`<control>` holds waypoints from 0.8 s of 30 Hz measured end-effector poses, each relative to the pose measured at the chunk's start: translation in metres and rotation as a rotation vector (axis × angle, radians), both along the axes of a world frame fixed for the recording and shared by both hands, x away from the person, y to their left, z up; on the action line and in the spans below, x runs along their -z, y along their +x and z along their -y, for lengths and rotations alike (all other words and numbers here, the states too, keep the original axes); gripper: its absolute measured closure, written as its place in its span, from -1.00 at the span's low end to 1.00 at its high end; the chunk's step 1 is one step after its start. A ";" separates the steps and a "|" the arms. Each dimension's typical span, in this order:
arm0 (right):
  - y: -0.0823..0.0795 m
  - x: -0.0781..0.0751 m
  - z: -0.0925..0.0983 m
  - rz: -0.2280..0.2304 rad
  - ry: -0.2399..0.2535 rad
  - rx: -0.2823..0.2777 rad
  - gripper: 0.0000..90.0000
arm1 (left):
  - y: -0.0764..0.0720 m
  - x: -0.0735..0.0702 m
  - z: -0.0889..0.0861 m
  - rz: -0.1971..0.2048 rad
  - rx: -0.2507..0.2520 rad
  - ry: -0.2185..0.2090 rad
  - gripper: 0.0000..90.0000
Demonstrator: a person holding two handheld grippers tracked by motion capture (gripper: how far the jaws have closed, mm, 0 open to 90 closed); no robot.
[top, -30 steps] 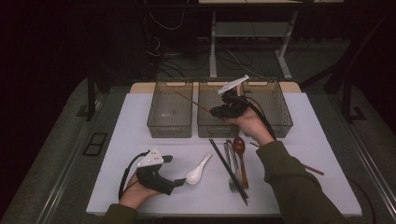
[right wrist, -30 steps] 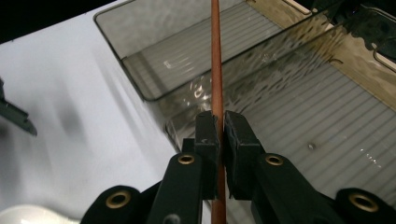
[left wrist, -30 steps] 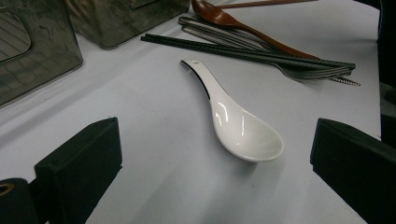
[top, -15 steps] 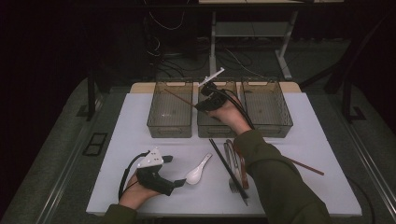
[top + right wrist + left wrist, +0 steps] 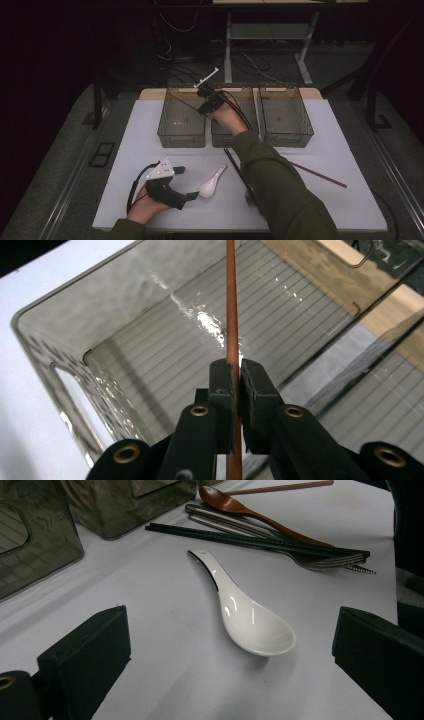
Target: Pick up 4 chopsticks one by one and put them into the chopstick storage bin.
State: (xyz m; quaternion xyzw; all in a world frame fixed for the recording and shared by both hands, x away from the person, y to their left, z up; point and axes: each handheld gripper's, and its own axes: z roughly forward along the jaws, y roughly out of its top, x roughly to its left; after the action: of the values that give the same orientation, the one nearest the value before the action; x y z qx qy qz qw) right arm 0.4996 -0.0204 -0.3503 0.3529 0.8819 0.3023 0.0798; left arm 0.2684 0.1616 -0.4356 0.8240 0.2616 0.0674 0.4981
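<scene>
Right gripper (image 5: 234, 377) was clamped on a thin, straight, reddish-brown chopstick (image 5: 231, 305) above the left bin (image 5: 60, 360); left gripper (image 5: 230, 645) stood open.

The right gripper (image 5: 233, 382) has its jaws clamped on a reddish chopstick (image 5: 231, 300); the stick runs up over a clear bin (image 5: 60, 365); white table (image 5: 30, 405) beside it.

A reddish-brown chopstick (image 5: 231, 300) is seen against the smoke-grey, translucent bin (image 5: 60, 365), whose floor is ribbed with fine lines. The desk (image 5: 345, 200) is covered in white. A glossy white soup spoon (image 5: 240, 615) is noted, with black chopsticks (image 5: 260, 540), a brown wooden spoon (image 5: 235, 507) and a silver fork (image 5: 325, 562).
</scene>
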 end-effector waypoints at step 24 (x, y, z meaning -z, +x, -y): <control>0.001 0.001 -0.018 0.009 0.055 -0.042 0.03 | 0.000 0.000 0.001 0.002 0.002 -0.003 -0.97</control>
State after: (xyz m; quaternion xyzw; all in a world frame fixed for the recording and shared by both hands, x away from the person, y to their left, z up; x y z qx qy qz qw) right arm 0.5006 -0.0028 -0.3511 0.3350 0.8800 0.3298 0.0678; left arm 0.2682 0.1610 -0.4352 0.8234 0.2603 0.0669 0.4997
